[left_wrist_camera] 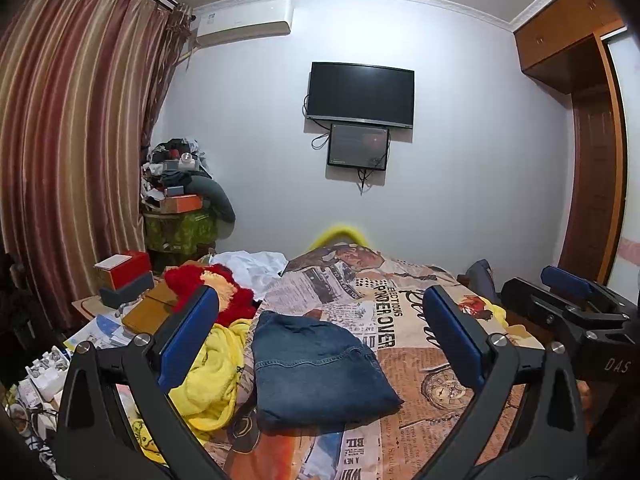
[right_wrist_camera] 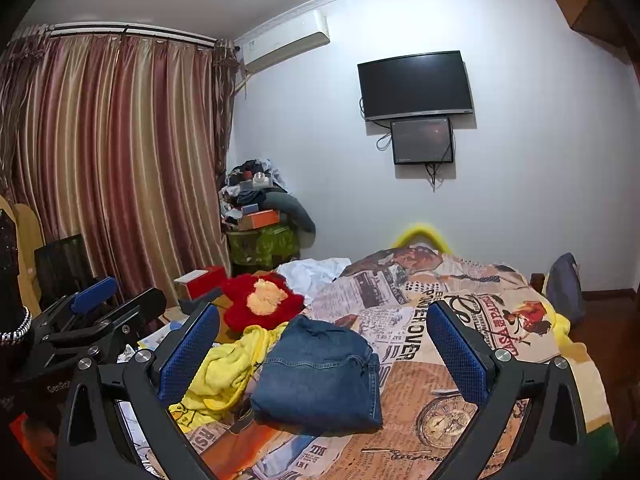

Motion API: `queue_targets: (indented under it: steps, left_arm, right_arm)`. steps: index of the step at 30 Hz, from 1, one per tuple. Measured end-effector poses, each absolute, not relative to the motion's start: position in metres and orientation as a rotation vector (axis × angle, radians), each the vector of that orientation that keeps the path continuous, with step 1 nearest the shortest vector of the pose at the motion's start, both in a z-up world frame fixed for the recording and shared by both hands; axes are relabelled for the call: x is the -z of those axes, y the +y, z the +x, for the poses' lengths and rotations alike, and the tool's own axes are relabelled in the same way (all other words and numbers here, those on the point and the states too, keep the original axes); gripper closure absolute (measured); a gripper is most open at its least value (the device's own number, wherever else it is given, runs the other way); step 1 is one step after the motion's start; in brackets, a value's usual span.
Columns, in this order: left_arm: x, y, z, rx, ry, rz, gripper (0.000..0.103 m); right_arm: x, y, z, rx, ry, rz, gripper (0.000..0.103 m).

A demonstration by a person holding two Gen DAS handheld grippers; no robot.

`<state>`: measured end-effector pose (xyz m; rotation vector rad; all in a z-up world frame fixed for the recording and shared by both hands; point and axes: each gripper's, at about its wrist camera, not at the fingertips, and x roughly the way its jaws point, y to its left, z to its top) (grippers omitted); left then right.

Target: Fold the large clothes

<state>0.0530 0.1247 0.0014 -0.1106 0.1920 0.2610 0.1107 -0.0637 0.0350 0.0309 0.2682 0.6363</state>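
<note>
Both tongs point(left_wrist_camera: 320, 332) point(right_wrist_camera: 324, 344) agape above folded jeans point(left_wrist_camera: 320, 368)

We look from 2 wrist cameras held side by side above the near end of the bed point(left_wrist_camera: 420, 360), both facing its far wall and television point(left_wrist_camera: 360, 94); each view shares the folded jeans point(right_wrist_camera: 320, 372) close ahead.

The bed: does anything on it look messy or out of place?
The jeans lie neatly folded on the newspaper-print bedspread. Beside them, a yellow garment is crumpled, a white cloth is bunched near the far edge, and a red plush cushion sits among boxes. Both grippers are open and hold nothing.
</note>
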Motion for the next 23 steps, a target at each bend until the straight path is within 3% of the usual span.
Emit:
queue_targets:
  steps: [23]
  left_arm:
    - [-0.0051, 0.1227, 0.0551, -0.238, 0.208, -0.098, 0.000]
  right_arm:
    - [-0.0329, -0.0658, 0.1146, -0.637, 0.286, 0.034, 0.000]
